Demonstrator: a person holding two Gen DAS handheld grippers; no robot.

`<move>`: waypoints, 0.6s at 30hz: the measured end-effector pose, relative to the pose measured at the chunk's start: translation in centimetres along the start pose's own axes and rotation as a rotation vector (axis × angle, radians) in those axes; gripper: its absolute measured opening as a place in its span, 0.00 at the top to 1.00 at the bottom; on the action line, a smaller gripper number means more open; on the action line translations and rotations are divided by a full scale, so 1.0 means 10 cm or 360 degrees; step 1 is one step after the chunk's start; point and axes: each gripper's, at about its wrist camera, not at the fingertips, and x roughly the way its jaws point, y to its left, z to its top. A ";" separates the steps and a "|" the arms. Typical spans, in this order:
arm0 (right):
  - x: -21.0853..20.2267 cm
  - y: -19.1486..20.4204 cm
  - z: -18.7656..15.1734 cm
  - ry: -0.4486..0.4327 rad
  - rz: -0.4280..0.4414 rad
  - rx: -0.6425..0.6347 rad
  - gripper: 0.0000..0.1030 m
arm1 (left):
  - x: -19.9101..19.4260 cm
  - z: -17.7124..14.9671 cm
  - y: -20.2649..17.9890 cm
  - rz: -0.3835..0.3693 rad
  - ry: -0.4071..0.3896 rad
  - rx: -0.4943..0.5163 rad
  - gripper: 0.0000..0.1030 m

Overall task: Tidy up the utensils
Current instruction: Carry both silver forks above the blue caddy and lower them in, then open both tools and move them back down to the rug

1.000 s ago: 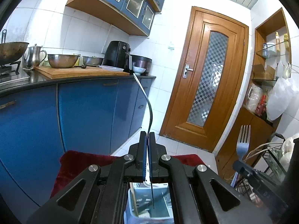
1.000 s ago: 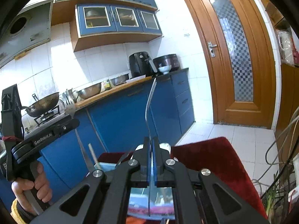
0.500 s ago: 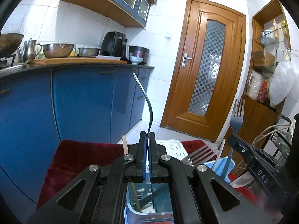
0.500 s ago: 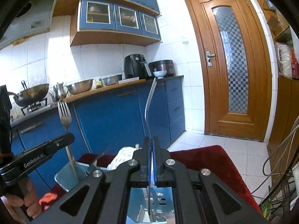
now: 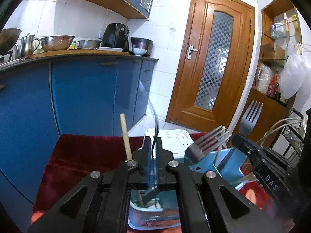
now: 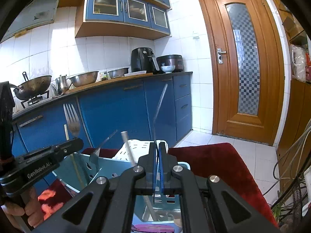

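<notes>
Red-clothed table (image 5: 81, 155), blue caddy (image 5: 229, 167) beneath both tongs, each clamped on a fork: left gripper (image 5: 153, 155), right gripper (image 6: 157, 155)

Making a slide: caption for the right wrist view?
Right gripper holds a fork edge-on over the blue utensil holder; left gripper holds another.

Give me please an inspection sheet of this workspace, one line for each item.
Surface: red cloth under the holder.
Job's things: blue utensil holder contains a loose fork and a wooden chopstick; white basket behind it.
Clutter: nothing seen.
Grippers: left gripper shut on left fork; right gripper shut on right fork; both above the holder.
Cables: pale cables at the right, off the cloth.
Surroundings: blue cabinets, wooden door, air fryer on the counter.
</notes>
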 end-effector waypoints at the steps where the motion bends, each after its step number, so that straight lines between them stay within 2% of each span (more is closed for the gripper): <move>1: -0.01 -0.01 0.00 -0.0006 0.0000 0.0007 0.86 | 0.00 -0.01 -0.01 0.0006 0.0001 0.0009 0.78; 2: -0.02 -0.01 0.00 -0.0011 0.0002 0.0013 0.78 | -0.01 -0.01 -0.03 0.0012 -0.0004 0.0015 0.73; 3: -0.03 -0.02 0.01 -0.0014 0.0014 0.0023 0.75 | -0.04 -0.01 -0.05 0.0017 -0.0016 0.0022 0.68; 18: -0.44 -0.01 0.15 -0.0081 0.0068 0.0071 0.70 | -0.32 0.00 -0.08 0.0050 0.0042 0.0016 0.55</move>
